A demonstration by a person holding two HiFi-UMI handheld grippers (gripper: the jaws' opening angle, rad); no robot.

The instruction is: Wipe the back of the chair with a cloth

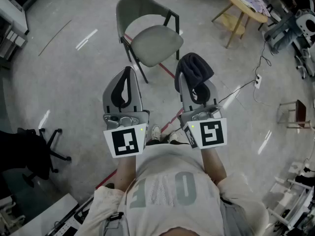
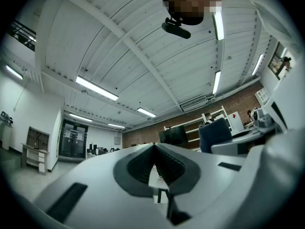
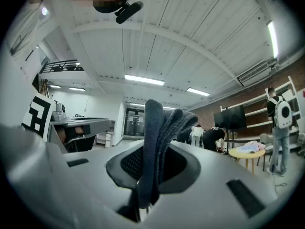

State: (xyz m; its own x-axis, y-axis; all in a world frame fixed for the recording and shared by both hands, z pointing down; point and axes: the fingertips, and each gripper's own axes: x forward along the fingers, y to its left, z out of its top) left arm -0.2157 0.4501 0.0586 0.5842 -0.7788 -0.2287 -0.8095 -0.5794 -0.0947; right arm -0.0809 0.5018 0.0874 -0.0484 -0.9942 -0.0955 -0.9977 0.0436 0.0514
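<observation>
A grey-green chair [image 1: 150,36] with black legs stands on the floor ahead of me, its curved back [image 1: 133,9] on the far left side. My right gripper [image 1: 193,77] is shut on a dark grey cloth [image 1: 194,68], which bulges out past the jaw tips; in the right gripper view the cloth [image 3: 159,137] stands pinched between the pads. My left gripper [image 1: 126,80] is shut with nothing in it, and the left gripper [image 2: 155,149] shows its jaws meeting at the tip. Both grippers are held in front of my chest, short of the chair and pointing upward.
A round wooden table [image 1: 243,6] with a pale cloth on it stands at the back right. A black office chair [image 1: 29,151] is at my left. Cables [image 1: 256,80] and a small stool [image 1: 293,114] lie to the right. Red tape runs across the floor [image 1: 74,82].
</observation>
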